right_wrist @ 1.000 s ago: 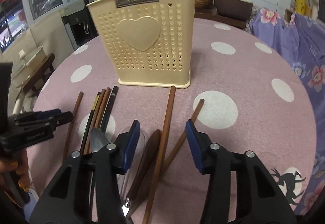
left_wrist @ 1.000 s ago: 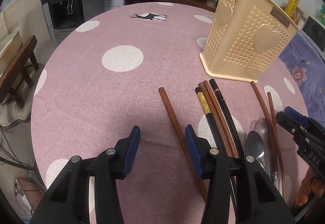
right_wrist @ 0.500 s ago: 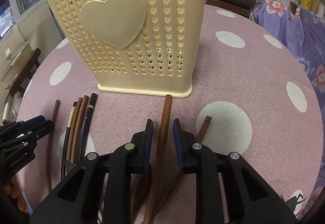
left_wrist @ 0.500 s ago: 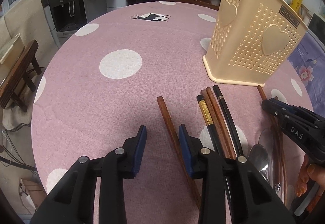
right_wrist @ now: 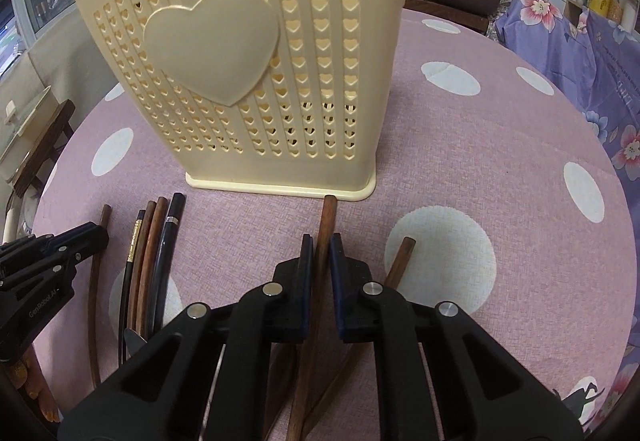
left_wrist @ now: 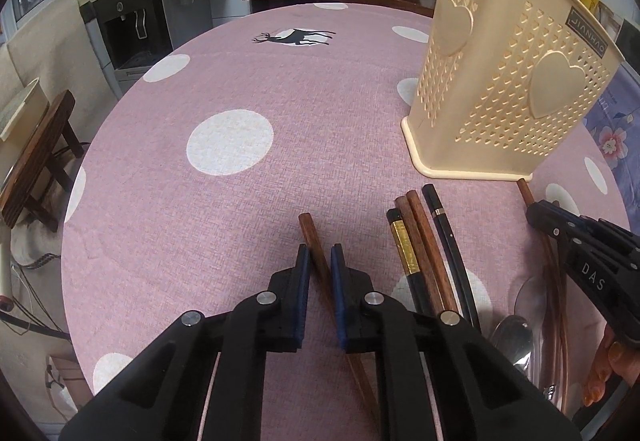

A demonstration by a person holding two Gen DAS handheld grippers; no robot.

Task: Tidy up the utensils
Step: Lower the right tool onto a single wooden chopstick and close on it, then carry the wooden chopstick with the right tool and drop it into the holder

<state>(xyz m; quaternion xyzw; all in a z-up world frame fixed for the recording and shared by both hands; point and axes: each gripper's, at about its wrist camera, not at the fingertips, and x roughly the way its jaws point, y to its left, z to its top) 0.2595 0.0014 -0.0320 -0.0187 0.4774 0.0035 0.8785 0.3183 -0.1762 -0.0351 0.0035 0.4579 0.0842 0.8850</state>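
Near the cream heart-perforated plastic holder, our right gripper pinches a brown wooden chopstick whose tip touches its base; our left gripper pinches another lone brown chopstick, open pink polka-dot tablecloth leftward.

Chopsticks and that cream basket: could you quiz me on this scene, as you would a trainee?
1. True or false: the left gripper straddles a brown chopstick.
2. What touches the base of the cream basket? A) a spoon B) the tip of the brown chopstick between the right gripper fingers
3. Fill in: the tablecloth is pink with white ____.

Key: 1 true; 2 B; 3 dots.
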